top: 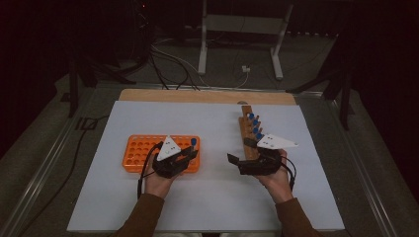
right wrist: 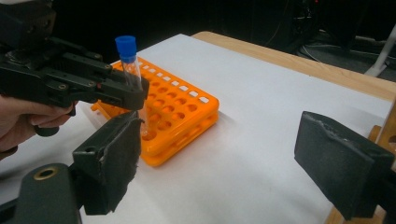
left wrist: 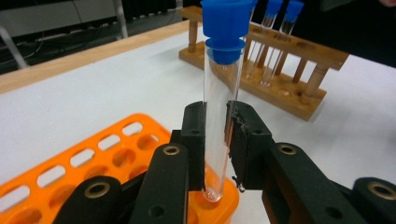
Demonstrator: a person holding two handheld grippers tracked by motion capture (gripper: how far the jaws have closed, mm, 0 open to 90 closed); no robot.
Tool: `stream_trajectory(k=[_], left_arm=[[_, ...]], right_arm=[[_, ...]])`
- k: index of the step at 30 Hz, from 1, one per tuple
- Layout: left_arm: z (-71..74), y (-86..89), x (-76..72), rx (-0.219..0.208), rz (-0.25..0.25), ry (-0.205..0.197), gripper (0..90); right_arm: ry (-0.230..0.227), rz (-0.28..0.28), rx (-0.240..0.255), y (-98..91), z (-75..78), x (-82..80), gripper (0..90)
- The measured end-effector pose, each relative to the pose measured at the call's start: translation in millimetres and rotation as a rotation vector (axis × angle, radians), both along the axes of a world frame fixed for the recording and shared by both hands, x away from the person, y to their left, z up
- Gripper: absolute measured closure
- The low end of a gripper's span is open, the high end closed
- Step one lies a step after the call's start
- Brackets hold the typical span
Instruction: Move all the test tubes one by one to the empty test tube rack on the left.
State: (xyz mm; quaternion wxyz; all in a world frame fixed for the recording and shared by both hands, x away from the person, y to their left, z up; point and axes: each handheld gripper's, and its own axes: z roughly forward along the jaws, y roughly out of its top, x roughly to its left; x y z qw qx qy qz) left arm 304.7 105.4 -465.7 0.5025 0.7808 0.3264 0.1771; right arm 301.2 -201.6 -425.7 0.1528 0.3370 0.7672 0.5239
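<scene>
Your left gripper [top: 190, 154] is clamped on a clear test tube [left wrist: 219, 116] with a blue cap [left wrist: 226, 28]. In the left gripper view the two black jaws press on the glass from both sides, around the lower half of the tube, and the tube stands almost upright between them. Its round bottom sits at a hole in the near corner of the orange rack [left wrist: 93, 161]; how deep it is in the hole, you cannot tell from these pictures. In the right gripper view you see the same tube [right wrist: 133, 77] held by the left gripper [right wrist: 135, 91] over the near edge of the orange rack [right wrist: 187, 109], with its lower end going down into the rack.

In the high view the orange rack [top: 136, 153] lies on the left part of the white table sheet [top: 207, 197], and your left hand [top: 158, 182] rests just in front of it.

Your right gripper [top: 236, 160] has its jaws wide apart and holds nothing. In the right gripper view the two pads [right wrist: 112, 163] stand far from each other with only the white sheet between them. This gripper is just beside the near end of the wooden rack [top: 245, 133], which stands on the right part of the sheet. More tubes with blue caps [top: 254, 124] stand in that wooden rack. In the left gripper view the wooden rack [left wrist: 289, 70] appears behind the held tube, well apart from the orange rack.
</scene>
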Motion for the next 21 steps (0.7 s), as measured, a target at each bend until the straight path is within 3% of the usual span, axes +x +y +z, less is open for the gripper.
stream_trajectory(k=[21], left_arm=[[-24.8, 0.0, -3.6, 0.073, 0.016, 0.057, 77.6]], right_arm=[[0.008, -0.003, -0.001, -9.4, -8.2, -8.6, 15.4]])
